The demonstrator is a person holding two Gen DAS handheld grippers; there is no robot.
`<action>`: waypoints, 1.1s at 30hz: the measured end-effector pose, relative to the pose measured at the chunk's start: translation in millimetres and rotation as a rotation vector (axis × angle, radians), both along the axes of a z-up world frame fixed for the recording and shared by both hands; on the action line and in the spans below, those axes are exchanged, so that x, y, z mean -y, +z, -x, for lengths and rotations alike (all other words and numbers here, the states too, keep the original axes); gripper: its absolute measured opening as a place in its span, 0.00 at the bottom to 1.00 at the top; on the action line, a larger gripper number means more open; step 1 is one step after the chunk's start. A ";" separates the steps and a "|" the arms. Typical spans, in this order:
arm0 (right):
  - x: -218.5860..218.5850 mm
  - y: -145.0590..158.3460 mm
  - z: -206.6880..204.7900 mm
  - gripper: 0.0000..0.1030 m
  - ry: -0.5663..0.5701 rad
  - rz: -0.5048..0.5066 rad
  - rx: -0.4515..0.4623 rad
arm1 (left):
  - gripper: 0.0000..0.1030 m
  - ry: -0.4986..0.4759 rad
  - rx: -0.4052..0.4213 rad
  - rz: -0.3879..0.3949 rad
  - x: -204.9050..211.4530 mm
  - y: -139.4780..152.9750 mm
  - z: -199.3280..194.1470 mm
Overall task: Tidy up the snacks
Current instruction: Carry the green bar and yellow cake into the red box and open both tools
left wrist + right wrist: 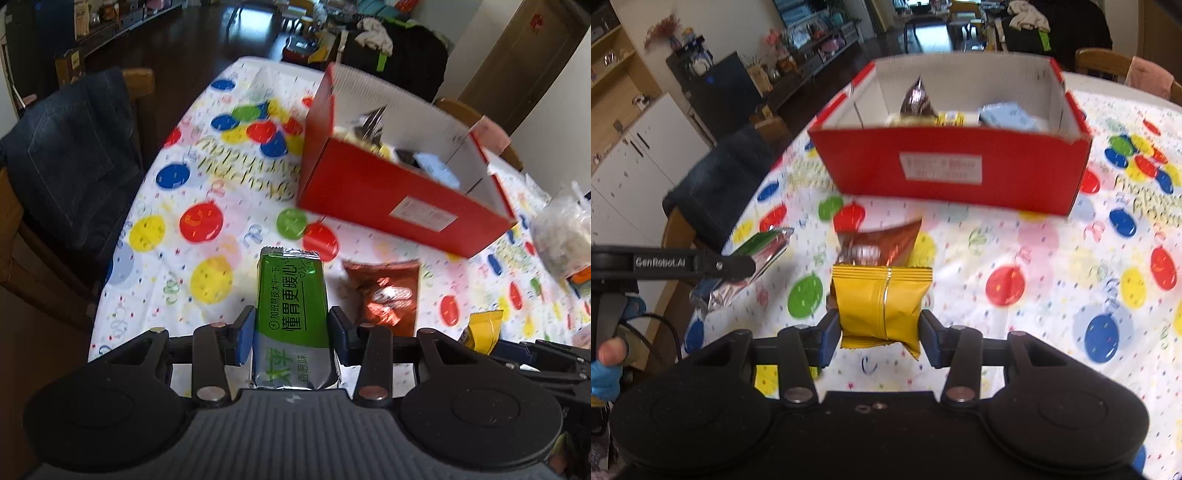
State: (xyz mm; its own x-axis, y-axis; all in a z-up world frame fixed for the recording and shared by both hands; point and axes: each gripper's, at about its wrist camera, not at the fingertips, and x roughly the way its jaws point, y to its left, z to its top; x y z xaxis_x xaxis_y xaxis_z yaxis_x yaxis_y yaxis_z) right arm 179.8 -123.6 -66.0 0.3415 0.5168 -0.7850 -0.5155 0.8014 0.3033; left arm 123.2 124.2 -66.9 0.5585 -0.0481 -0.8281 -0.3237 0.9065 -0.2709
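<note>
My left gripper (291, 332) is shut on a green and silver snack bar (293, 295) and holds it above the table; it also shows in the right wrist view (738, 266) with the bar (757, 245). My right gripper (881, 334) is shut on a yellow snack packet (881, 301), whose corner shows in the left wrist view (482, 330). A brown-orange snack packet (384, 291) (882, 243) lies on the tablecloth between the grippers and the red box (388, 195) (953, 166). The open box holds several snacks (960, 110).
The table wears a white balloon-print cloth (1034, 258). A chair draped with dark denim (70, 162) stands at the left edge. A clear bag of food (561, 236) sits at the right. More chairs (1108, 66) stand behind the table.
</note>
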 end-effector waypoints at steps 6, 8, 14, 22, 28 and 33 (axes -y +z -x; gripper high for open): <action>7.5 22.1 -11.6 0.43 -0.020 -0.034 0.047 | 0.41 -0.015 0.068 -0.006 7.0 28.2 -4.3; 9.1 28.5 -17.0 0.43 -0.024 -0.039 0.063 | 0.41 -0.024 0.092 -0.009 9.8 37.5 -7.6; 13.5 45.4 -37.3 0.43 -0.037 -0.043 0.115 | 0.41 -0.052 0.144 -0.038 15.7 57.4 -25.2; 14.5 60.3 -77.0 0.43 -0.051 -0.028 0.174 | 0.41 -0.077 0.175 -0.089 25.9 74.0 -62.8; 11.2 59.6 -113.0 0.43 -0.051 -0.018 0.171 | 0.41 -0.093 0.171 -0.110 34.6 77.6 -97.2; 5.0 52.6 -143.5 0.43 -0.040 -0.002 0.151 | 0.41 -0.098 0.147 -0.116 37.4 74.3 -128.1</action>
